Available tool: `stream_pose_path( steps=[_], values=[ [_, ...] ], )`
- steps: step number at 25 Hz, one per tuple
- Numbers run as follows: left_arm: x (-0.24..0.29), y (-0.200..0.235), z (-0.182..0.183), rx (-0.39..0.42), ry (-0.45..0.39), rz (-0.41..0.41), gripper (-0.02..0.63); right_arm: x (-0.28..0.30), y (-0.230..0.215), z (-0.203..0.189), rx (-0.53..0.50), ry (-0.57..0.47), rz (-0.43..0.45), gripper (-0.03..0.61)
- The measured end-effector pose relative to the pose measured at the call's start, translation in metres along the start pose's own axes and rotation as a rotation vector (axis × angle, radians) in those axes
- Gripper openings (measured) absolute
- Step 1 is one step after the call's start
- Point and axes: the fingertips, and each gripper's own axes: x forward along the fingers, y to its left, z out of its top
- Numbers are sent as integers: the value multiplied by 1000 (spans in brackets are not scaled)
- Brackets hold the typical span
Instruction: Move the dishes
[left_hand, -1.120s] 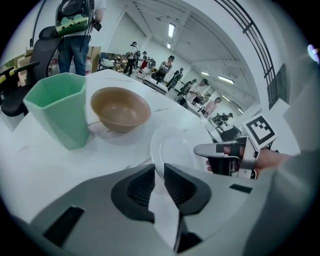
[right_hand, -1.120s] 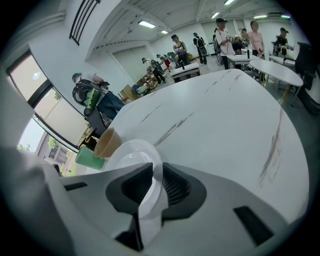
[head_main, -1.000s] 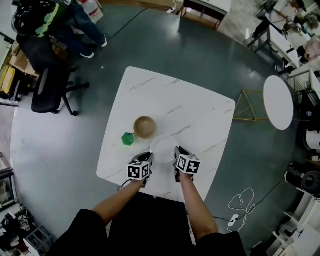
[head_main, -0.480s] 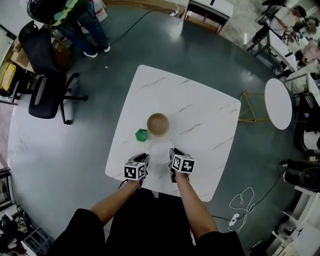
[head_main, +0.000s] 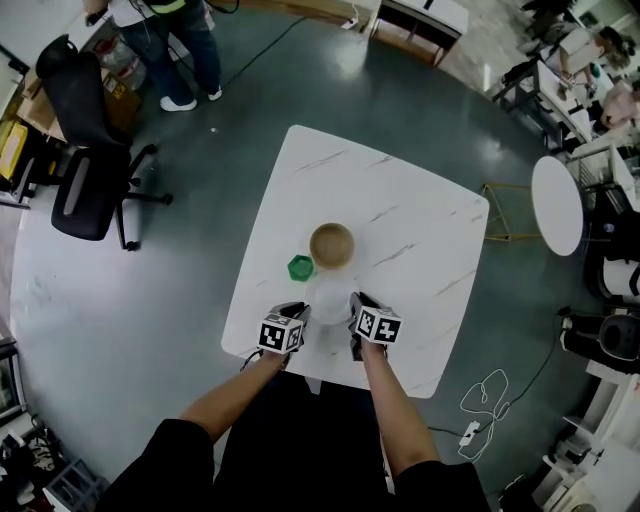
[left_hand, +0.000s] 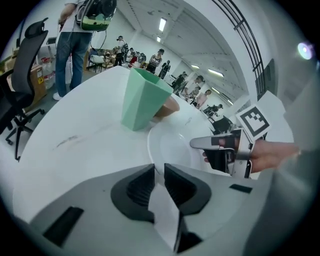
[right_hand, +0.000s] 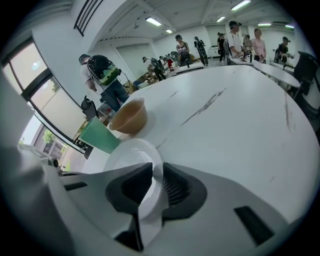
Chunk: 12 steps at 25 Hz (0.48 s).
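Fingers (left_hand: 137, 187) of the left gripper (left_hand: 159, 170) are closed narrowly on the rim of a white plate (left_hand: 175, 145), gripping its 9 o'clock edge. The plate (head_main: 328, 300) sits low on the white table (head_main: 400, 200), near the edge closest to the person; whether it rests on the surface or is slightly raised cannot be told. A green cup (head_main: 300, 267) stands upright just beside the plate at 11 o'clock. A brown bowl (head_main: 331, 245) stands at the plate's 12 o'clock, next to the cup. The right gripper (right_hand: 157, 172) has its fingers (right_hand: 175, 187) clamped on the plate's 3 o'clock rim.
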Motion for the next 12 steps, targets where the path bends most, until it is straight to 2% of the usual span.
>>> stream_pose_path(
  steps=[3, 6, 9, 12],
  values=[
    [-2, 1, -1, 1, -13, -16, 71, -2, 1, 0, 7, -22, -4, 78],
    [-2, 1, 3, 39, -26, -18, 80, -13, -7, 8, 10, -64, -57, 80],
    [-12, 3, 1, 27, -35, -29, 99, -37, -9, 15, 5, -109, -98, 80],
    [-27, 3, -5, 37, -58, -29, 101, -72, -2, 16, -26, -157, -86, 80]
  ],
)
